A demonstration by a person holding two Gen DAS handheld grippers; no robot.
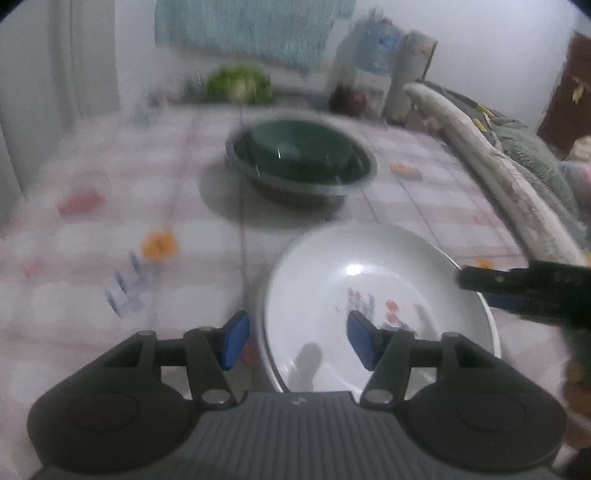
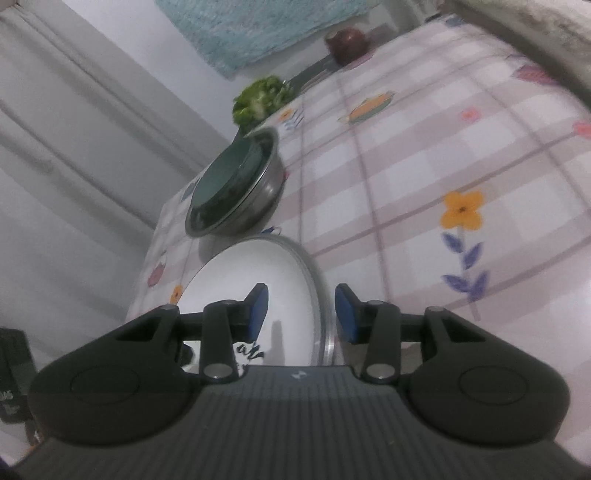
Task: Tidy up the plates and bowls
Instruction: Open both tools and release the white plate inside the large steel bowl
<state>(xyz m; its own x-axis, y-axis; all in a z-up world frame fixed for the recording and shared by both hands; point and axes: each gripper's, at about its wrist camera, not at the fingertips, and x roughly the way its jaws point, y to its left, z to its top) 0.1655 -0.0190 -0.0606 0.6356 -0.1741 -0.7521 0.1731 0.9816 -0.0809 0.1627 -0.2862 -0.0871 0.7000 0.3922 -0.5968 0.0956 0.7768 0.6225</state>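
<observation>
A white plate (image 1: 369, 291) with a small printed picture lies on the checked tablecloth near me. My left gripper (image 1: 295, 341) is open, its jaws on either side of the plate's near-left rim. My right gripper (image 2: 301, 314) is open too, its jaws on either side of the same plate (image 2: 258, 273) at its right rim; its fingers (image 1: 491, 280) show at the right of the left wrist view. Farther back, a dark green bowl (image 1: 299, 147) sits nested inside a steel bowl (image 1: 295, 190), also seen in the right wrist view (image 2: 258, 188).
A green leafy vegetable (image 1: 240, 86) and a dark red pot (image 1: 347, 99) stand at the table's far edge. A blue towel (image 1: 251, 33) hangs on the wall behind. A folded quilt (image 1: 498, 155) lies along the table's right side.
</observation>
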